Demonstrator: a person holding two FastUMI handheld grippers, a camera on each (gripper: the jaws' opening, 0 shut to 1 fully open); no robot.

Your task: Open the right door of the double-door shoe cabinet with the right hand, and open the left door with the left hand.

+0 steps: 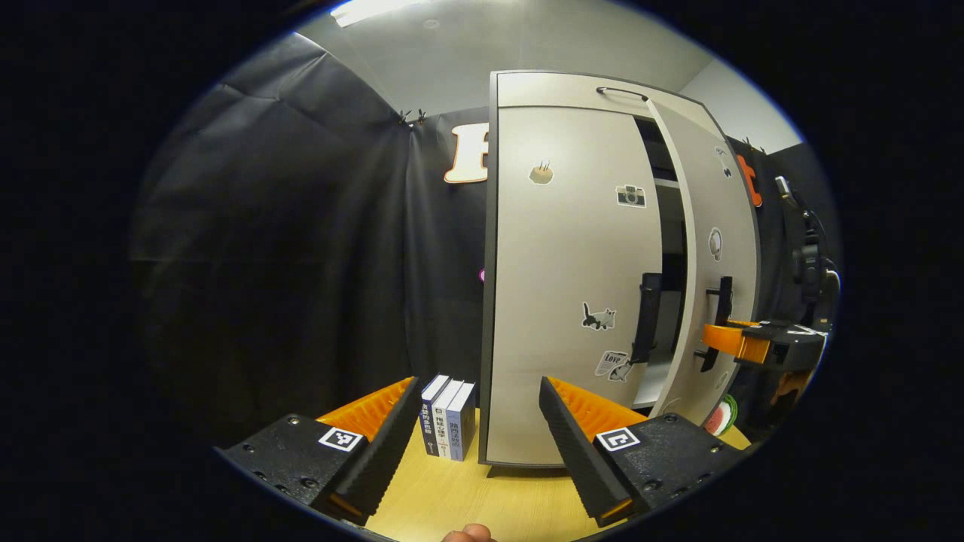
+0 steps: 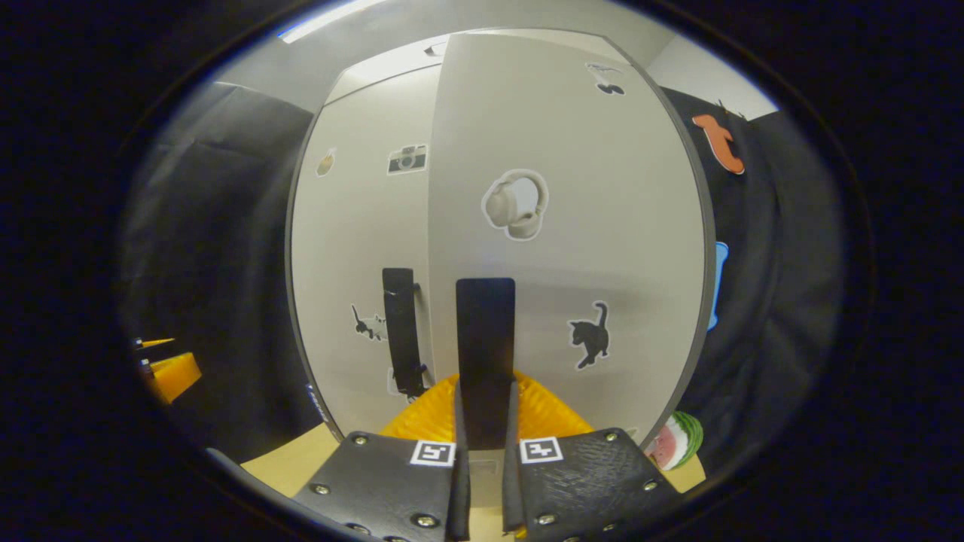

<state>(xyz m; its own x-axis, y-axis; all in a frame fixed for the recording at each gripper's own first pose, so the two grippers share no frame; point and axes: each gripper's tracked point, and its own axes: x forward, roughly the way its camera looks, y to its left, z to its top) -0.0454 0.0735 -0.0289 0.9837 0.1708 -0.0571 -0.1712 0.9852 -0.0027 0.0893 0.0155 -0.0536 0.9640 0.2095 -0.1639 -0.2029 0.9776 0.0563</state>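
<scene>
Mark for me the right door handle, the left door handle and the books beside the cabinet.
right door handle [image 2: 485, 354]: right gripper view, middle of the bar above the fingers.
left door handle [image 1: 646, 316]: left gripper view, middle of the bar.
books [image 1: 449, 418]: left gripper view, spine of the middle book.

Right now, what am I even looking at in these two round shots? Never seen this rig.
Two handheld two-finger grippers, each with a fisheye camera looking along its own fingers. No robot arm; a person holds them.

Left gripper view: the left gripper is open, short of the cabinet's shut left door. Three books stand on the wooden table beside the cabinet.

Right gripper view: the right gripper is shut on the right door's handle. The right door stands ajar in the left gripper view.
</scene>
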